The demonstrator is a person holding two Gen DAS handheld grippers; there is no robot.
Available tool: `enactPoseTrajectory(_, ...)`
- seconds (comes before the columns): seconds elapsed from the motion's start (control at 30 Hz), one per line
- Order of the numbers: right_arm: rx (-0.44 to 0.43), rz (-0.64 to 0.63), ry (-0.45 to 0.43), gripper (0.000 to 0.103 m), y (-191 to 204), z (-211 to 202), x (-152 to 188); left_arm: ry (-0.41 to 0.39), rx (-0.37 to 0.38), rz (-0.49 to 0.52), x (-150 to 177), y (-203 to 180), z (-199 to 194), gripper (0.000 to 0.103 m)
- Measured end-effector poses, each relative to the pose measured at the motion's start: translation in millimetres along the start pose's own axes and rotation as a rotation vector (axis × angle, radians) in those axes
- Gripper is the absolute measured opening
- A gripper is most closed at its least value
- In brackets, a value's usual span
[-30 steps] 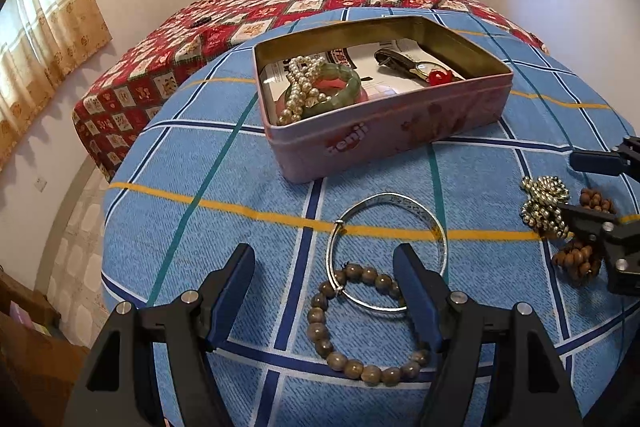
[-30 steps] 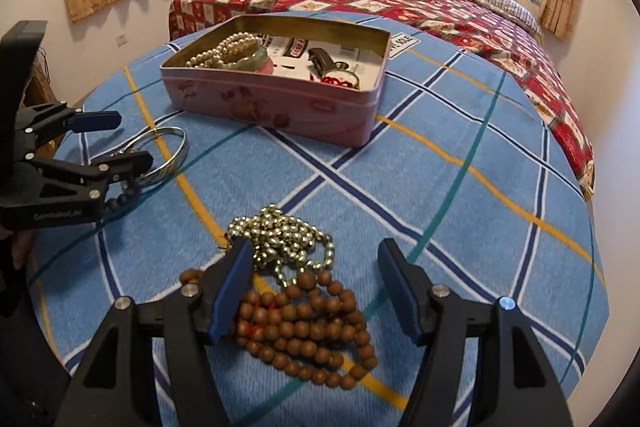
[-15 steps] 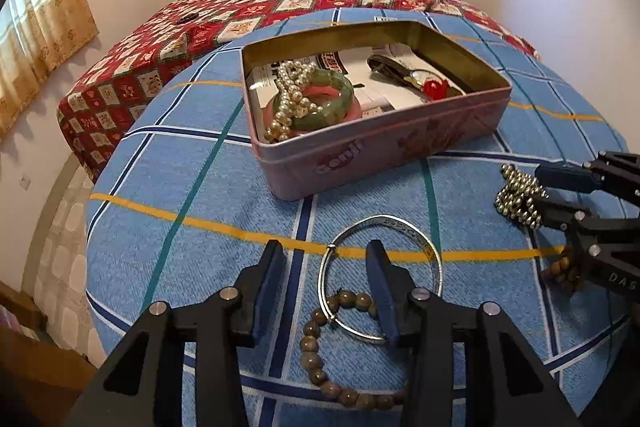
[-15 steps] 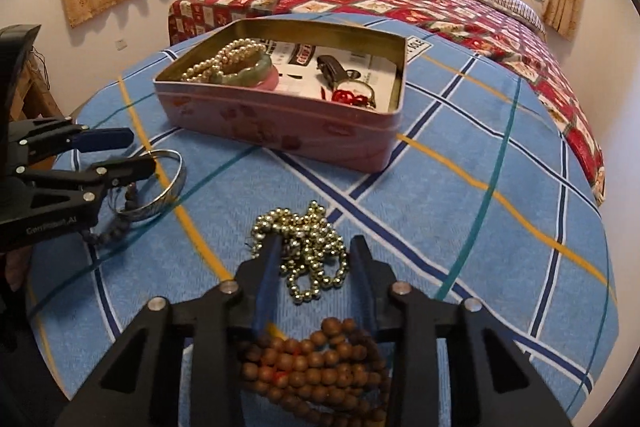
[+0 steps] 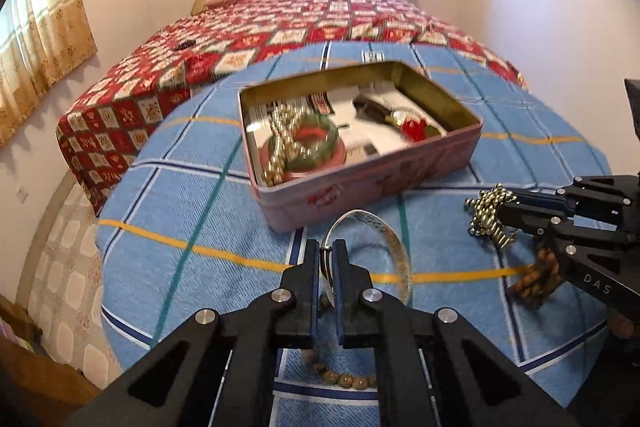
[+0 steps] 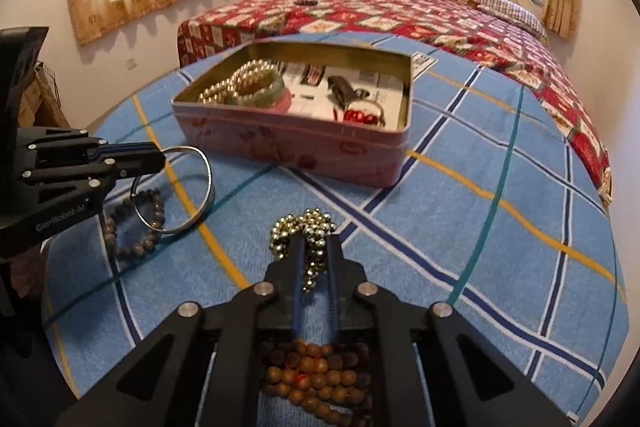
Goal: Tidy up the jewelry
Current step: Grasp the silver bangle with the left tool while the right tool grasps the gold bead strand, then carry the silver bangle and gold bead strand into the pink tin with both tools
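On a blue plaid cloth (image 6: 460, 187), 2 hand-held grippers each grasp jewelry. The left gripper (image 5: 327, 247) is clamped on the rim of a silver bangle (image 6: 188, 187), tilting it up over a dark bead bracelet (image 6: 132, 223) lying flat. The right gripper (image 6: 314, 243) is closing on a bunch of gold bead chain (image 6: 304, 227), with brown wooden beads (image 6: 316, 375) beneath it. Beyond both sits an open pink tin (image 6: 304, 143) holding pearls, a green bangle and a red trinket.
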State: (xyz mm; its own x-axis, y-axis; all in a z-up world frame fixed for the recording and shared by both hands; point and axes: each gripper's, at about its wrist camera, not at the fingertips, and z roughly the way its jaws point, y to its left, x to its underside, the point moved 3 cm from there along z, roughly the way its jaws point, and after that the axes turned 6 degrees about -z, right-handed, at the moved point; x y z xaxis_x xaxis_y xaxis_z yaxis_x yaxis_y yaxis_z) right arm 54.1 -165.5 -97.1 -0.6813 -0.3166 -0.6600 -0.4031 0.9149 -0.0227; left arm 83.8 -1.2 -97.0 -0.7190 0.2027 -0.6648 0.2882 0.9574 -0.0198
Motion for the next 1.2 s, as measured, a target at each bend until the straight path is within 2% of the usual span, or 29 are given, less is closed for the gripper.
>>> enactPoseTrajectory(0.43, 0.015, 0.014, -0.093, 0.012, -2.2, -29.0, -15.8, -0.077, 0.013, 0.003, -17.0, -5.9, -28.9, 0.005)
enactPoseTrajectory(1.2, 0.035, -0.002, -0.13, 0.012, -12.6, -38.8, -30.4, -0.107, 0.014, 0.005, -32.6, -5.3, -35.3, 0.005)
